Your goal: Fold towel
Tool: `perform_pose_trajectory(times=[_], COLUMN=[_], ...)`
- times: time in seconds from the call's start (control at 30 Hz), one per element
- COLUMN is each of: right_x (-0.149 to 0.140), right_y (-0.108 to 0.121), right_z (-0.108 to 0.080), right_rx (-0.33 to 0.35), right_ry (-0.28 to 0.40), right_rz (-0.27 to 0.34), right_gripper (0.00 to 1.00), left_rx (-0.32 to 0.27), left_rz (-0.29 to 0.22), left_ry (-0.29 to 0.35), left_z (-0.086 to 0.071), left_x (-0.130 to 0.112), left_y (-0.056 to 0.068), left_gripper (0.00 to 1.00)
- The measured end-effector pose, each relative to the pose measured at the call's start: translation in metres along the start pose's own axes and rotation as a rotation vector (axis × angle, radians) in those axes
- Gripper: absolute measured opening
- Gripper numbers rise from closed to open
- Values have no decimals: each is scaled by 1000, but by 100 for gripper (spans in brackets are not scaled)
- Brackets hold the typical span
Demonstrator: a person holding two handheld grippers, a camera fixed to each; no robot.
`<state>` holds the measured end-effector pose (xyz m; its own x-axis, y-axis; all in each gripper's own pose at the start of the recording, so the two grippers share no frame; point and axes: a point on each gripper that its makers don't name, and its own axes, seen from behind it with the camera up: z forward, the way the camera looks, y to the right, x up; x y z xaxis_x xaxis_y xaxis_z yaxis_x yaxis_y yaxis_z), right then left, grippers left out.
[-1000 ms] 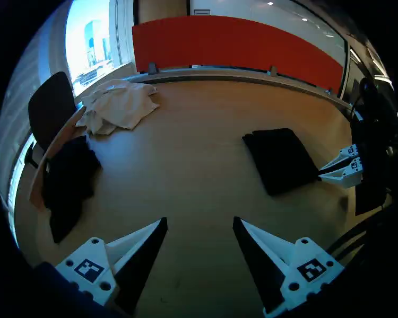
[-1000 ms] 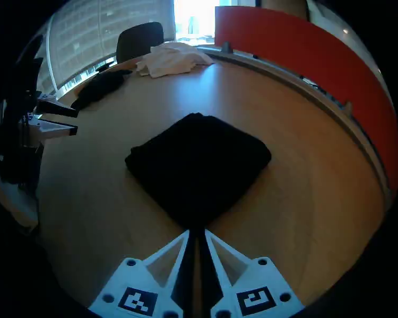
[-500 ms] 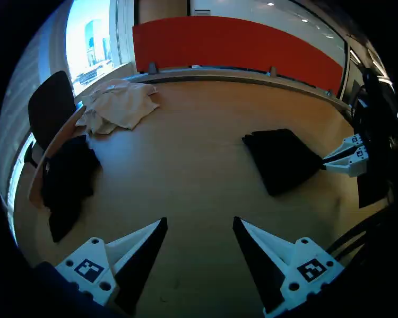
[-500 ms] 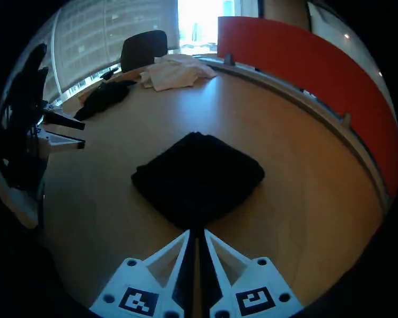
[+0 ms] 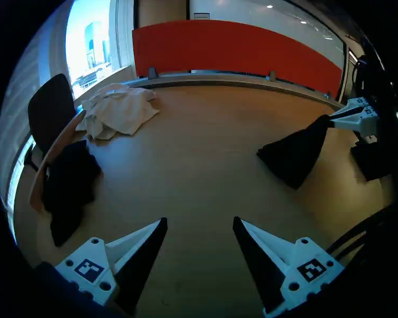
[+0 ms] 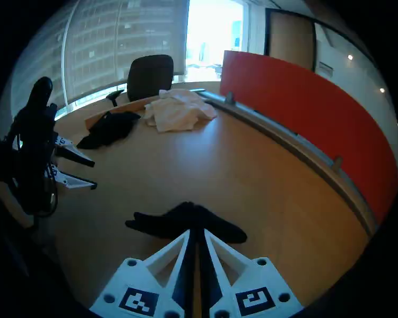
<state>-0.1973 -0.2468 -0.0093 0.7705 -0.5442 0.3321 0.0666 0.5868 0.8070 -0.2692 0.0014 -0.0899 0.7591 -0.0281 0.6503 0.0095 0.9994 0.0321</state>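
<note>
A black folded towel [image 5: 294,155] hangs from my right gripper [image 5: 332,120], which shows at the right of the left gripper view. In the right gripper view the same towel [image 6: 185,220] droops just past my right gripper [image 6: 197,231], whose fingers are shut on its near edge. I cannot tell whether its lower edge touches the wooden table [image 6: 225,159]. My left gripper [image 5: 199,220] stands open over bare tabletop with nothing between its fingers. It also appears, held by a dark-gloved hand, at the left of the right gripper view [image 6: 94,175].
A crumpled white towel pile [image 5: 119,106] [image 6: 178,111] lies at the table's far side. A loose black cloth [image 5: 66,177] [image 6: 109,127] lies near the table edge beside a dark office chair [image 5: 48,106] [image 6: 148,77]. A red partition [image 5: 236,47] [image 6: 316,116] runs along the table's back edge.
My right gripper has risen and pulled back with the black towel, which went from lying flat on the table to hanging from the fingers. The left gripper has stayed put.
</note>
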Motion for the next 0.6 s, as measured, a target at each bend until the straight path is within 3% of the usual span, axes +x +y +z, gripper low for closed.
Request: perform_pose_trajectory(times=[0.3, 0.6], right_x=[34, 29], right_y=[27, 66], right_z=[-37, -80], right_rx=[-50, -133], right_ry=[64, 86], right_rz=[24, 88], right_gripper=[5, 5], left_rx=[-6, -19], left_rz=[9, 18], left_ry=[14, 23], left_z=[1, 2], left_x=[10, 17], left_y=[3, 10], left_gripper=[92, 92])
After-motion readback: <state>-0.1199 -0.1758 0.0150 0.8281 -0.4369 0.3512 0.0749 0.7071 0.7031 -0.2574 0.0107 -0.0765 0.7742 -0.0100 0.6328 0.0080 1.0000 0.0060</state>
